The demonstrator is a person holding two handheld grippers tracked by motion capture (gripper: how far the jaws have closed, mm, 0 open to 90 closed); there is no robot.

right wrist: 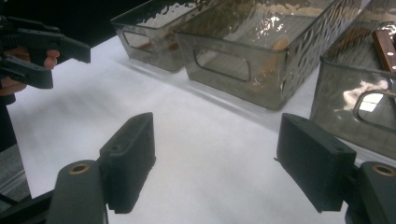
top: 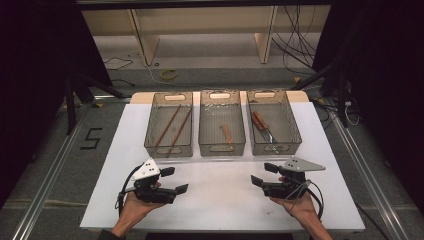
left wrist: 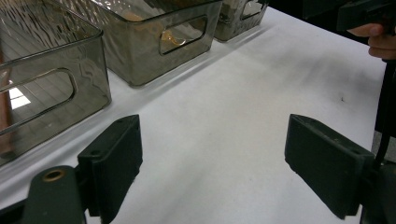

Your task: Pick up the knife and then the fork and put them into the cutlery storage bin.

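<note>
Both the left tool (top: pixel 170 180) and the right tool (top: pixel 265 175) hover released and empty over the near desk (top: pixel 220 200), facing the three bins where chopsticks (top: pixel 170 127), a wooden-handled utensil (top: pixel 227 133) and knives (top: pixel 262 127) already lie sorted.

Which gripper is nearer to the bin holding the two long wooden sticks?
Left. The left gripper sits just in front of the left bin with the sticks, jaws open. The right gripper is across the table, in front of the right bin.
</note>
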